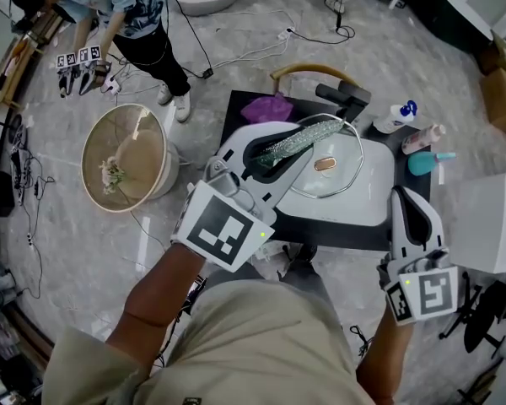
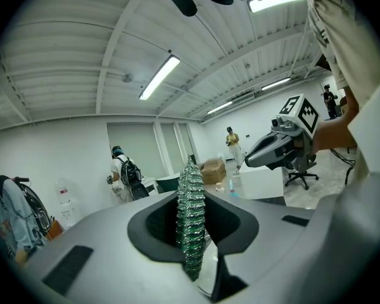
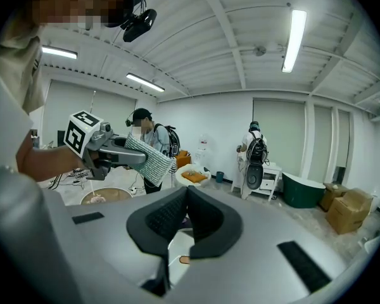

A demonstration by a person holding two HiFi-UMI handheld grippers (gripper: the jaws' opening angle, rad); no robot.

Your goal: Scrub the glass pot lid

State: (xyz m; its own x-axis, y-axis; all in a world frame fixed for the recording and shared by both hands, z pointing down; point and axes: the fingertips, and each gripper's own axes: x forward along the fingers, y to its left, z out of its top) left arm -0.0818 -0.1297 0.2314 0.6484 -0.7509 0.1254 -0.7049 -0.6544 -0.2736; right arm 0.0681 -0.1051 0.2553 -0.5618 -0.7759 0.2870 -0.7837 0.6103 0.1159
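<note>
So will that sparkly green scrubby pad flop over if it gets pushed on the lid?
Probably not much: the scrubbing pad sticks out straight past the left gripper without drooping, so it seems fairly firm. It looks thin where the jaws pinch it, so it is likely squishy and light. Its knobbly weave should drag on the glass lid, not slip.

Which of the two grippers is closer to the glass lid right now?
Left. In the head view the left gripper, shut on a scrub pad, reaches across the lid's left rim; the right gripper, shut and empty, sits apart, off the lid's right side.
</note>
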